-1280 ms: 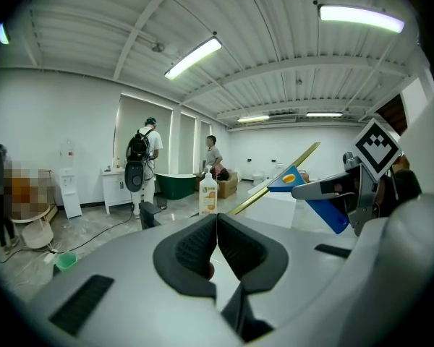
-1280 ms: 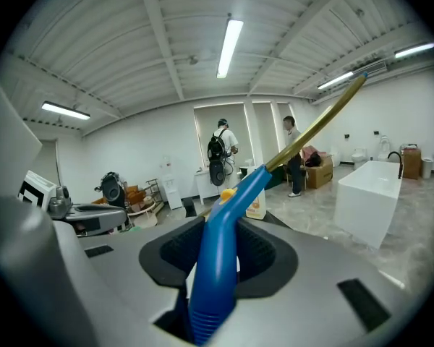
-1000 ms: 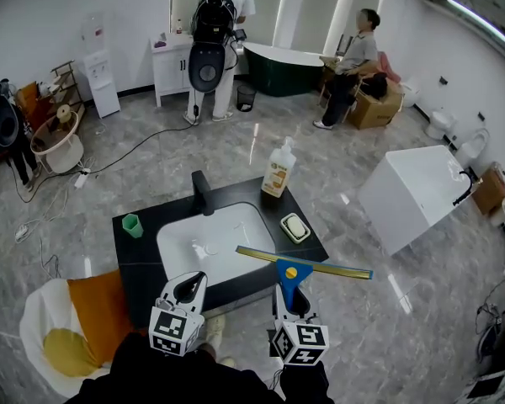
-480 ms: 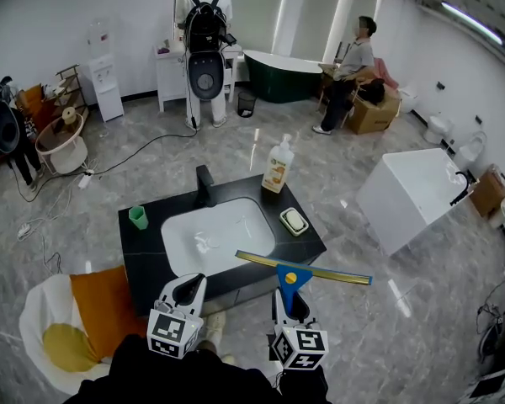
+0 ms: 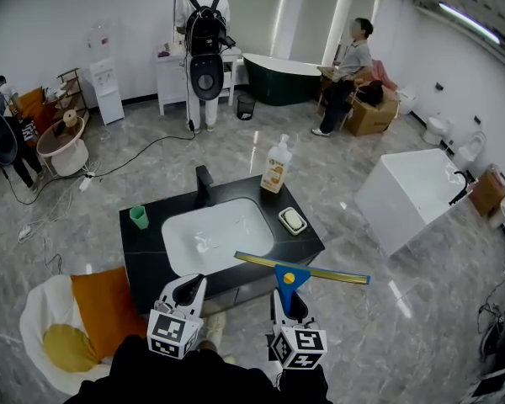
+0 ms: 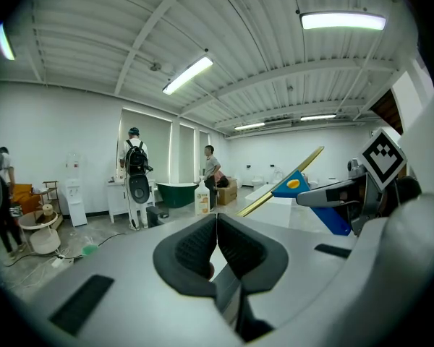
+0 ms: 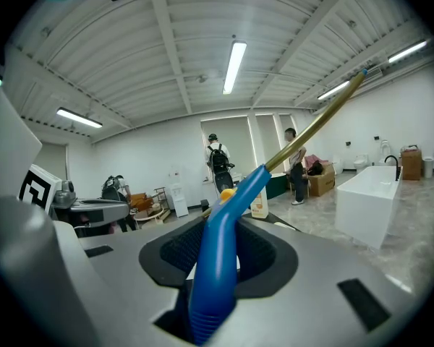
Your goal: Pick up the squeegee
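The squeegee has a blue handle [image 5: 289, 283] with a yellow dot and a long yellow blade [image 5: 307, 269] lying crosswise. My right gripper [image 5: 288, 303] is shut on the handle and holds it in the air in front of the black sink counter [image 5: 305, 244]. In the right gripper view the handle [image 7: 218, 262] runs up between the pads to the blade [image 7: 315, 125]. My left gripper [image 5: 188, 291] hangs beside it on the left, shut with nothing in it. Its pads [image 6: 192, 246] meet in the left gripper view, where the squeegee [image 6: 292, 186] shows at the right.
On the counter are a white basin [image 5: 219, 236], a black tap [image 5: 203, 187], a soap bottle [image 5: 275, 167], a green cup [image 5: 138, 217] and a soap dish [image 5: 293, 221]. A white tub [image 5: 408, 196] stands at the right, a chair with an orange cushion [image 5: 97, 305] at the lower left. People stand far back.
Both grippers, the right one carrying the squeegee, have drawn back a little from the counter, which now sits slightly farther up the head view. Both grips look unchanged.
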Demonstrator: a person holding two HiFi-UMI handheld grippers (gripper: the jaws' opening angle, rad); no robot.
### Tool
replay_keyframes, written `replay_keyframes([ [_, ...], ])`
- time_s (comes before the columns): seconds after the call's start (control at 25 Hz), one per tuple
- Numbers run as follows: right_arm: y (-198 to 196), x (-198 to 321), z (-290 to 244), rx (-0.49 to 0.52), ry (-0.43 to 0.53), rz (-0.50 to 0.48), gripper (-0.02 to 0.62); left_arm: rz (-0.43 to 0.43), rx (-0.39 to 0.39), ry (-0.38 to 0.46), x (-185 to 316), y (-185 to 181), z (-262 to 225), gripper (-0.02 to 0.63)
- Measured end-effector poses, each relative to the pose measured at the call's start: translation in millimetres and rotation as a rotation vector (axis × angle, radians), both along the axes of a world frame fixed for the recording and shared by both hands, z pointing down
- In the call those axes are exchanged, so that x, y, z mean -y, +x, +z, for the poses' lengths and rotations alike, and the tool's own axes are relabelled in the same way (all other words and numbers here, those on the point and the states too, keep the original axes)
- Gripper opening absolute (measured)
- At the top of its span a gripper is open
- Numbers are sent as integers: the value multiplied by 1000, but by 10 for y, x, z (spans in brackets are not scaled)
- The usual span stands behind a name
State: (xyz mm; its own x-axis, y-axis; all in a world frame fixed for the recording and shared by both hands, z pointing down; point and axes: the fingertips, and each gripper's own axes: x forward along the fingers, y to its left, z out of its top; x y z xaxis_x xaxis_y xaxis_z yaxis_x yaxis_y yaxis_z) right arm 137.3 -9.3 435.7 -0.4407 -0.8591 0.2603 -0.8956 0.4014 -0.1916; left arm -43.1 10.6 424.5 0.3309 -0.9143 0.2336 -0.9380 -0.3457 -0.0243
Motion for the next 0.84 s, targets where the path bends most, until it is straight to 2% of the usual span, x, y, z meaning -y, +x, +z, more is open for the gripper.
replay_keyframes([
  [0.84, -33, 39, -74, 3, 7, 6, 143, -3, 4, -6, 32, -69, 9, 25],
])
